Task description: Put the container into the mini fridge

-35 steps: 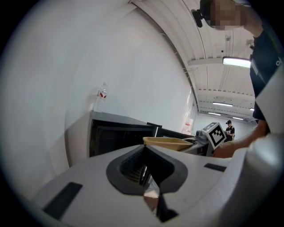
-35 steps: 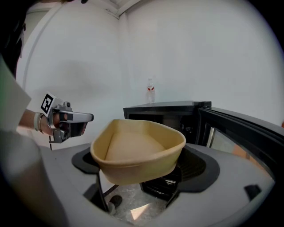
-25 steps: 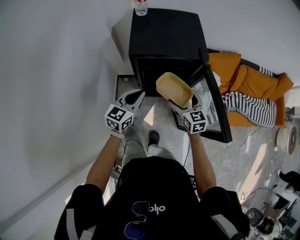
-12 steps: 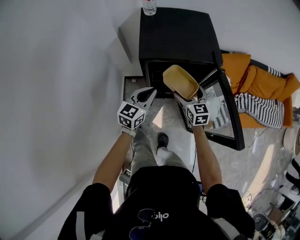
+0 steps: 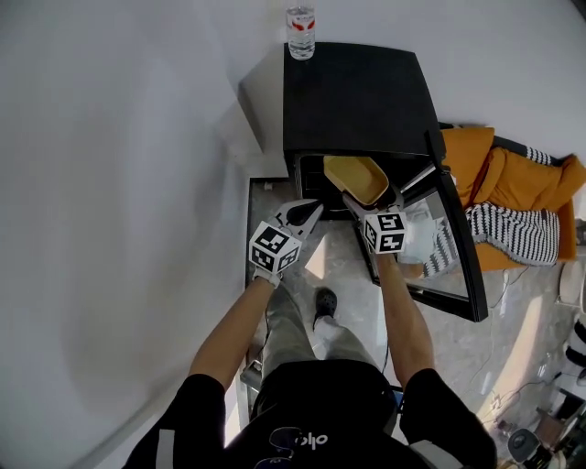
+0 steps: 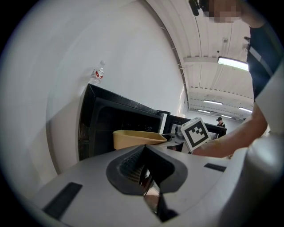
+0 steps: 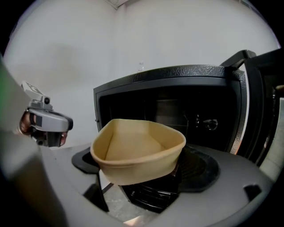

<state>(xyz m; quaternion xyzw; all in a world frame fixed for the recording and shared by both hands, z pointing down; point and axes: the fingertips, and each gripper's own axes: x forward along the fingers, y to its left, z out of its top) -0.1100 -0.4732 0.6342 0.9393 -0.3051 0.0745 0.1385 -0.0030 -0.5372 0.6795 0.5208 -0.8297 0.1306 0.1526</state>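
A tan, empty container (image 5: 355,176) hangs at the mouth of the black mini fridge (image 5: 357,96), its far end inside the dark opening. My right gripper (image 5: 368,203) is shut on the container's near rim. In the right gripper view the container (image 7: 137,148) fills the middle, with the fridge cavity (image 7: 177,115) behind it. The fridge door (image 5: 453,252) stands open to the right. My left gripper (image 5: 308,214) is shut on nothing, left of the container and just in front of the fridge. The left gripper view has the container (image 6: 135,138) seen side-on.
A water bottle (image 5: 300,20) stands on the fridge top at its back edge. A white wall runs along the left. Orange cloth (image 5: 513,174) and striped cloth (image 5: 513,229) lie right of the open door. The person's feet are on the pale floor (image 5: 339,256) before the fridge.
Both grippers have moved forward toward the fridge. The container has levelled out and its far end has entered the fridge opening.
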